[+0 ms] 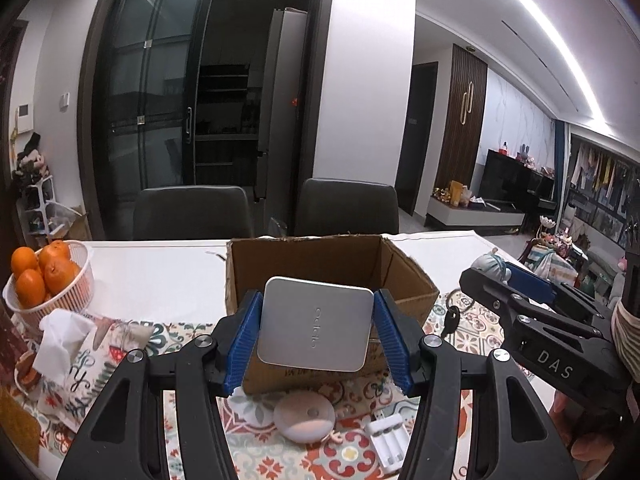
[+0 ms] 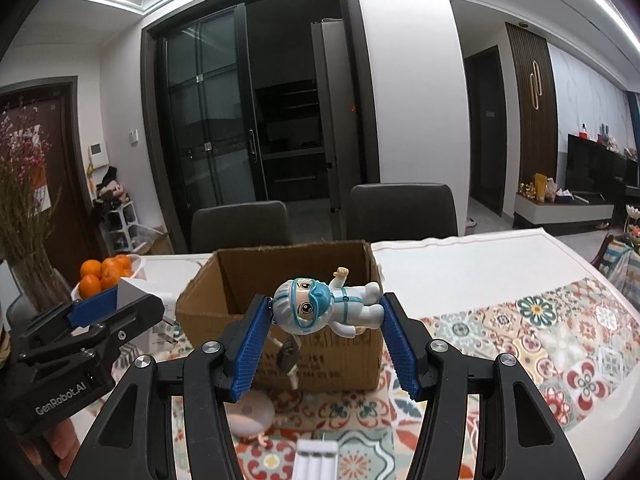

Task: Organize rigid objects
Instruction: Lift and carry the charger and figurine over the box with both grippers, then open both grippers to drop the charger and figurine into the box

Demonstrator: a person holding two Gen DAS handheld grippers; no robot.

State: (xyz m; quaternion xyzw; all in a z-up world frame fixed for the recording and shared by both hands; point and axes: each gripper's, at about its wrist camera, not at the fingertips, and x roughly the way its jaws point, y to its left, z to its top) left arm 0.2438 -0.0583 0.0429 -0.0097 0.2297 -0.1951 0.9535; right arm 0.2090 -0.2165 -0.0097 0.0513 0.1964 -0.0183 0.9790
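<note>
My left gripper (image 1: 318,326) is shut on a flat silver box (image 1: 316,323), held just in front of an open cardboard box (image 1: 404,280). My right gripper (image 2: 324,316) is shut on a white and teal toy figure keychain (image 2: 326,306), with a key and small padlock (image 2: 287,356) hanging below it, in front of the cardboard box (image 2: 208,304). On the patterned mat lie a round white and pink gadget (image 1: 304,420) and a white battery charger (image 1: 388,440). Each gripper shows at the side of the other's view.
A white basket of oranges (image 1: 76,300) and a tissue pack (image 1: 60,344) sit at the left. Two dark chairs (image 1: 192,212) stand behind the white table (image 1: 160,268). A vase of dried flowers (image 2: 28,216) stands at the far left.
</note>
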